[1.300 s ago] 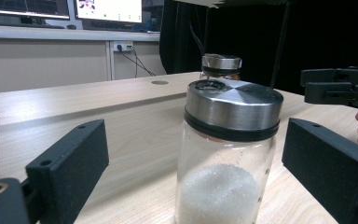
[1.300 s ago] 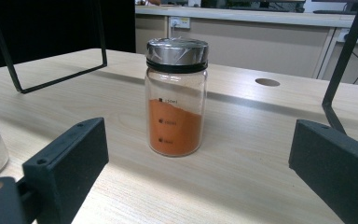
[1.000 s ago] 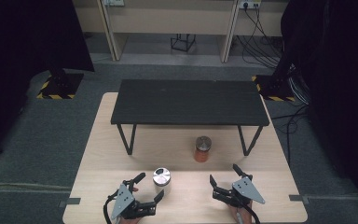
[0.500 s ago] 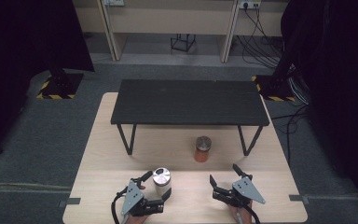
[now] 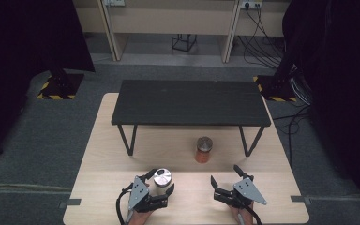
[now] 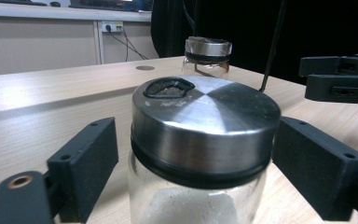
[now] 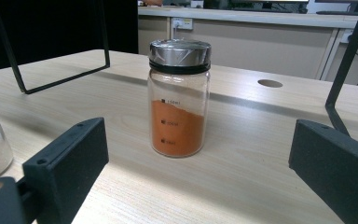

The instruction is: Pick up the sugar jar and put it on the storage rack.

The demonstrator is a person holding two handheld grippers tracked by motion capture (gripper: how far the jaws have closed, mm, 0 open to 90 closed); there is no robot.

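We are grasping the near white-powder jar (image 6: 200, 140): our left gripper (image 5: 155, 187) has just been closing, jaws not yet touching. Next, squeeze firmly, then lift.

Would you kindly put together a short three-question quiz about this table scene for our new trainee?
1. True or false: the jar with orange powder stands upright on the wooden table.
2. Which tongs have the jar with white powder between their jaws: A) the left tongs, B) the right tongs?
3. Fill in: both jars have a ____ lid.

Key
1. True; it stands in front of the black bench.
2. A; the jaws have just been closing around it, with a gap still visible at its lid. The right tongs are open and hold nothing.
3. Metal.
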